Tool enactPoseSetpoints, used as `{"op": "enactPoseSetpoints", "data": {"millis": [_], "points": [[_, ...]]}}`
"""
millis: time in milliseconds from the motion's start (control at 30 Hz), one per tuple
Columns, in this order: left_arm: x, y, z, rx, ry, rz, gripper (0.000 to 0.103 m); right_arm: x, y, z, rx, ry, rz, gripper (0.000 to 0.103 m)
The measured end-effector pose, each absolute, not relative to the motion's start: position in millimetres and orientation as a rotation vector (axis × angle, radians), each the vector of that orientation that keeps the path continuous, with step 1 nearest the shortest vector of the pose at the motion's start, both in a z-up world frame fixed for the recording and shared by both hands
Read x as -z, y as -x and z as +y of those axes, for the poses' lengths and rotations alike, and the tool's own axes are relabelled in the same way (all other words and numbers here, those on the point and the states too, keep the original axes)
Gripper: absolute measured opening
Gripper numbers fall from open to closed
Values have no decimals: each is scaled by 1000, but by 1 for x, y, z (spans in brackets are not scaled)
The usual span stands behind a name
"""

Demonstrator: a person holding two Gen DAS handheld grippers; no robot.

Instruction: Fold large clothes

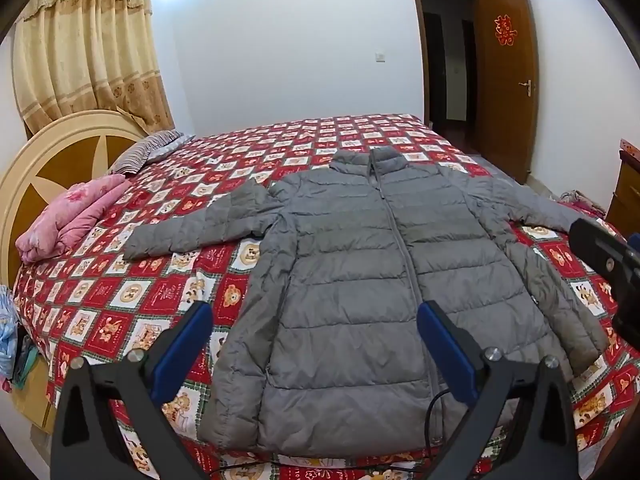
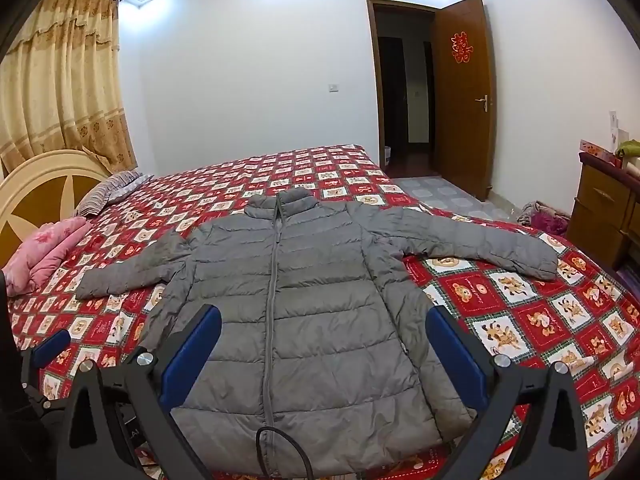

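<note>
Both pairs of jaws stand wide apart and hold nothing: the left gripper (image 1: 314, 344) and the right gripper (image 2: 323, 346) hover above the hem end of the garment, their blue-padded fingers (image 1: 182, 354) clear of the cloth.

A wide bed covered in a red, white and green checked bedspread with cartoon bears (image 1: 120, 280) fills the room's middle, under white walls. A beige patterned curtain (image 1: 86, 48) hangs at the left behind a cream and brown rounded wooden headboard (image 1: 52, 160); a brown wooden door with a red paper ornament (image 1: 506, 80) stands open at the right.

A grey quilted puffer jacket (image 1: 360, 280) lies flat on the bedspread, front up, zipped, collar away from the cameras, both sleeves spread sideways. A folded pink quilt (image 1: 72, 216) and a striped grey pillow (image 1: 148, 152) rest near the headboard, well apart from the jacket.

The left wrist view catches part of the other black gripper body at its right edge. The right wrist view alone shows the right sleeve whole, a brown wooden cabinet (image 2: 600, 216) by the wall, and a blue finger pad of the left gripper at its left edge.
</note>
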State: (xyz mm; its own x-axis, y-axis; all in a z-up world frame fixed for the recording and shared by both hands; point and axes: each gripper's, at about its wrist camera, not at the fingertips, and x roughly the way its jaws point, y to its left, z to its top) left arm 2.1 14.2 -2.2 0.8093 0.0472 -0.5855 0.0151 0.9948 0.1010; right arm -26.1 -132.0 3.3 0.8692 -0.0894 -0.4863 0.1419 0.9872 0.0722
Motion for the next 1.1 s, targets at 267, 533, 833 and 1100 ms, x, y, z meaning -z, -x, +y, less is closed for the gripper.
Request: {"op": "enactPoseSetpoints", "data": {"millis": [267, 533, 833, 1100], "points": [[2, 0, 14, -22, -101, 626, 103, -3, 27, -131, 119, -108, 503, 102], [-1, 1, 15, -19, -97, 623, 103, -3, 27, -131, 118, -110, 503, 102], [0, -1, 13, -18, -96, 624, 103, -1, 27, -132, 118, -109, 515, 102], [1, -1, 12, -13, -90, 623, 103, -1, 28, -132, 120, -107, 516, 102]]}}
